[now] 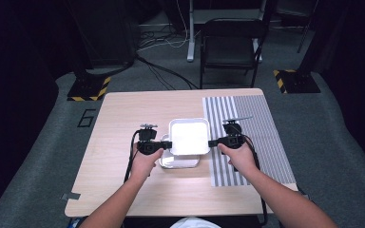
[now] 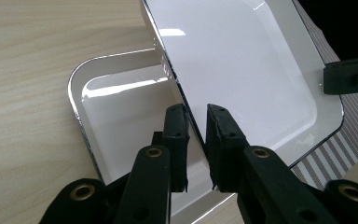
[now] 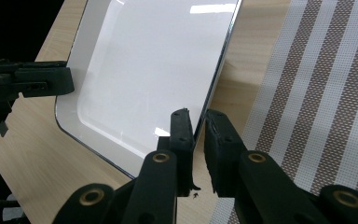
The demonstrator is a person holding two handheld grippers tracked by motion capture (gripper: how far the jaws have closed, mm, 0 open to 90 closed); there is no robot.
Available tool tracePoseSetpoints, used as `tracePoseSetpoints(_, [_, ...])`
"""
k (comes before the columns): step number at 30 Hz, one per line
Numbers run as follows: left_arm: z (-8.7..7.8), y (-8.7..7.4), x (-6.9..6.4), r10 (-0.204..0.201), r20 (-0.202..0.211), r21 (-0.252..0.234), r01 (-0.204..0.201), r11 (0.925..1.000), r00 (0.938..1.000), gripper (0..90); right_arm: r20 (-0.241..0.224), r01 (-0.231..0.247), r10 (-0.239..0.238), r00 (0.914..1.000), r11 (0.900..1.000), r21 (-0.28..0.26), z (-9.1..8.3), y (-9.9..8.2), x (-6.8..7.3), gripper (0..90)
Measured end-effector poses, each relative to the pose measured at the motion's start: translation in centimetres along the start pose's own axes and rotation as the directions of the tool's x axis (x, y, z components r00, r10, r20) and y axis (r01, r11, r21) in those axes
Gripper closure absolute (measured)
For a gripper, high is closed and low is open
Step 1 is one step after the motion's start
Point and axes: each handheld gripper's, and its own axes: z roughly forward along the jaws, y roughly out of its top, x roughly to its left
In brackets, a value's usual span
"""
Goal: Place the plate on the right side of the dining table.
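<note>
High view: person at wooden table (image 1: 123, 185), two white square trays near table centre. Upper tray (image 1: 188, 136) gripped on opposite rims, overlapping lower tray (image 1: 179, 162) which lies on table, nearer person. Left gripper (image 1: 168, 144) jaws nearly closed, pinching upper tray's left rim; right gripper (image 1: 212, 143) likewise on right rim. Striped mat (image 1: 261, 133) just right of upper tray. Judged progress: upper tray grasped, apparently lifted at a tilt; carrying and setting down remain.
</note>
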Motion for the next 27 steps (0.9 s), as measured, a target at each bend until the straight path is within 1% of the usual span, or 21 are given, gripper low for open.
tracePoseSetpoints(3, [0.1,0.3,-0.3,0.014,-0.007,0.005,-0.014,0.9999,0.9999,78.6,0.012,0.008,-0.008,0.9999,1.0000,-0.001,-0.3,0.1,0.0,81.4])
tracePoseSetpoints(5, [0.1,0.4,-0.5,0.016,-0.004,0.001,-0.016,0.9999,0.9999,78.6,0.019,0.013,-0.013,0.9997,0.9999,-0.004,-0.5,0.2,0.0,81.4])
tracePoseSetpoints(7, [0.2,0.6,-0.6,0.018,-0.006,0.007,-0.018,0.9998,0.9998,78.7,0.026,0.008,-0.008,0.9996,1.0000,-0.005,-0.7,0.2,0.0,81.4])
tracePoseSetpoints(9, [0.2,0.8,-0.8,0.021,-0.003,0.009,-0.021,0.9997,0.9998,78.7,0.021,0.006,-0.006,0.9998,1.0000,-0.004,-0.8,0.2,-0.1,81.4])
tracePoseSetpoints(15, [0.4,1.1,-1.4,0.036,0.000,0.017,-0.036,0.9992,0.9994,78.8,0.033,0.009,-0.009,0.9994,1.0000,0.002,-1.4,0.1,-0.3,81.3])
tracePoseSetpoints(18, [0.5,1.4,-1.7,0.043,0.002,0.016,-0.043,0.9989,0.9991,78.7,0.038,0.010,-0.010,0.9992,0.9999,-0.005,-1.7,0.1,-0.5,81.2])
tracePoseSetpoints(26, [0.8,1.8,-2.3,0.060,0.005,0.033,-0.060,0.9977,0.9982,78.8,0.051,0.008,-0.007,0.9987,0.9999,-0.012,-2.4,0.1,-0.7,81.2])
tracePoseSetpoints(27, [0.9,1.9,-2.4,0.066,0.006,0.034,-0.066,0.9972,0.9978,78.7,0.052,0.013,-0.012,0.9986,0.9998,-0.013,-2.5,0.1,-0.8,81.2])
